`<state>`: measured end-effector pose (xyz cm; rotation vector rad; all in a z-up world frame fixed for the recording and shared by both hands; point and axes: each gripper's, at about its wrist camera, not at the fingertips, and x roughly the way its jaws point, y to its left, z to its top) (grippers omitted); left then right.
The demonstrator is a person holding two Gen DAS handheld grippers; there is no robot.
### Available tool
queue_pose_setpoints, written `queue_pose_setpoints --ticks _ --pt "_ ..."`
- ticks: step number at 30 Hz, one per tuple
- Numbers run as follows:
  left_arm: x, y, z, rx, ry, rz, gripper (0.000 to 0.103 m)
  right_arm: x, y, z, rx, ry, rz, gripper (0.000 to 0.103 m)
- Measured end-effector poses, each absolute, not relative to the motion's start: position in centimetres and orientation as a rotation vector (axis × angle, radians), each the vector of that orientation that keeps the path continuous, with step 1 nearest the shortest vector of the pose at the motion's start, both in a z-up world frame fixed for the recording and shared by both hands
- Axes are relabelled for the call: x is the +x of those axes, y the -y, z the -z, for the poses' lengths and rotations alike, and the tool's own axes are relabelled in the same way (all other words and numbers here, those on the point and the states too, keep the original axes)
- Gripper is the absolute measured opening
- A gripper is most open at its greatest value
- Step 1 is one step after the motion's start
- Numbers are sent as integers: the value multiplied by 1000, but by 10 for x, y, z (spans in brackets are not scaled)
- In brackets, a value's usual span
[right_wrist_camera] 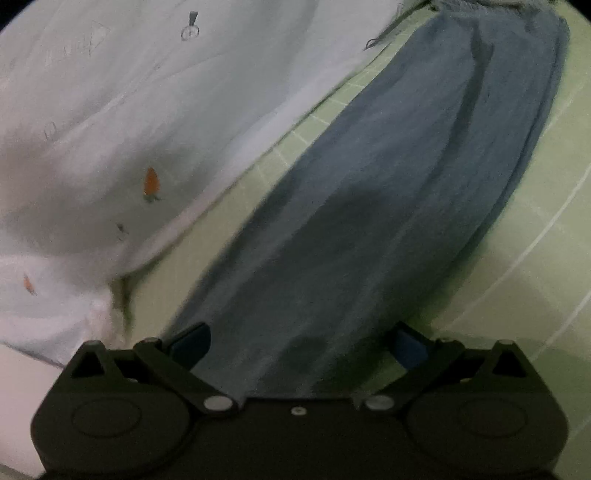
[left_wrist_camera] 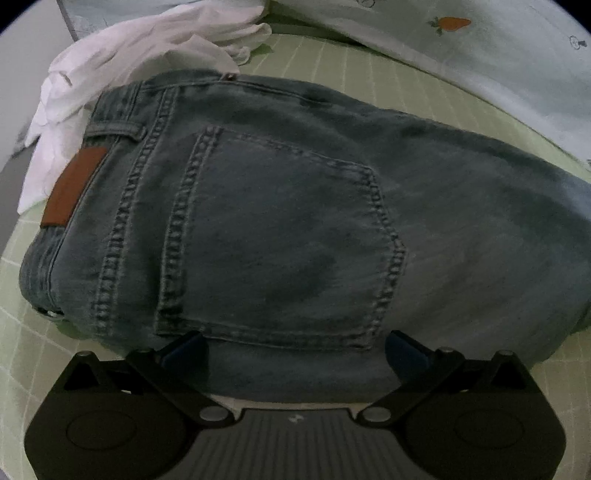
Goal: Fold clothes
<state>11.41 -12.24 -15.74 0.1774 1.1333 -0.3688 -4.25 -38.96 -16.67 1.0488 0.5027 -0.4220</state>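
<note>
Left gripper (left_wrist_camera: 295, 350) sat nearest the lens, its fingers (left_wrist_camera: 184, 350) spread wide and holding nothing, tips resting at or just above the denim; contact could not be confirmed. Right gripper (right_wrist_camera: 299, 345) likewise: fingers (right_wrist_camera: 192, 343) wide apart, nothing clamped, fabric passing between and under them.

Jeans (left_wrist_camera: 295, 221) lay flat on the green gridded mat (left_wrist_camera: 22, 332), seat side up. In the left view the back pocket (left_wrist_camera: 280, 240) lay directly ahead of the fingers, waistband and brown patch (left_wrist_camera: 74, 188) off to the left, a rivet button (left_wrist_camera: 51, 314) at the near-left edge. In the right view the leg (right_wrist_camera: 406, 203) ran away from the fingers, its long axis straight ahead and slanting rightward to the hem (right_wrist_camera: 498, 11) at the far top.

So: left gripper at the seat end, right gripper over the leg. The long axis ran waist to hem, crosswise to the left gripper and lengthwise from the right.

Judgement: the garment looked already doubled leg on leg; the next fold would likely bring the hem toward the waist, so the right gripper had the long reach.

White shirt (left_wrist_camera: 122, 62) bunched beyond the waistband, touching it. Carrot-print cloth (right_wrist_camera: 147, 147) lay beside the leg, apart from it across a strip of mat.
</note>
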Motion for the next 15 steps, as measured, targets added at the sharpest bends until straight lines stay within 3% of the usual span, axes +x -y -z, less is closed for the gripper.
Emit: queue_pose_setpoints --ticks 4,9,15 --pt "111 119 157 207 -1126 415 103 -45 381 166 1215 -343 328 103" --pt "111 120 157 231 -1127 436 103 -31 375 195 1406 -361 278 103" --pt "111 120 158 252 -1115 455 103 -15 356 200 1427 -365 224 103"
